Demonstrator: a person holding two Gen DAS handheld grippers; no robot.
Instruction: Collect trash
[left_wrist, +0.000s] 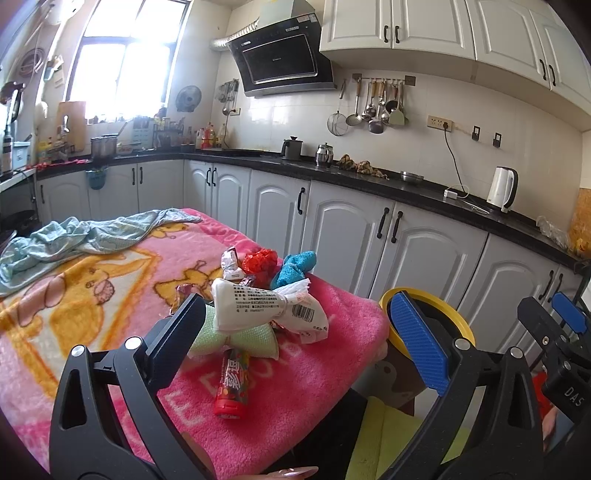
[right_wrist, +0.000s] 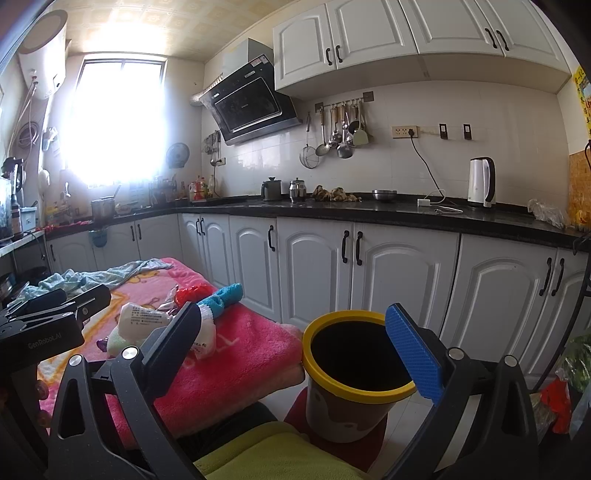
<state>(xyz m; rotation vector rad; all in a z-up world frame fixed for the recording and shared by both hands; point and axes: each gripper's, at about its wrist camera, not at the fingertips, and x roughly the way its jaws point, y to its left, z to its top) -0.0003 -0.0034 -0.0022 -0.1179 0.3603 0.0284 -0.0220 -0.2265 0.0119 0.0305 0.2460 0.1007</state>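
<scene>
Both grippers' fingers stand wide, nothing between them. The left gripper hovers over the trash (a white wrapper, red tube, blue and red scraps) heaped on the pink blanket. The right gripper faces the yellow-rimmed bin just beside the blanket's corner.

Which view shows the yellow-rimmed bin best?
The right wrist view: the yellow-rimmed bin shows its whole rim, dark inside and part of its wall. In the left wrist view only an arc of the rim appears behind the claw's blue pad.
</scene>
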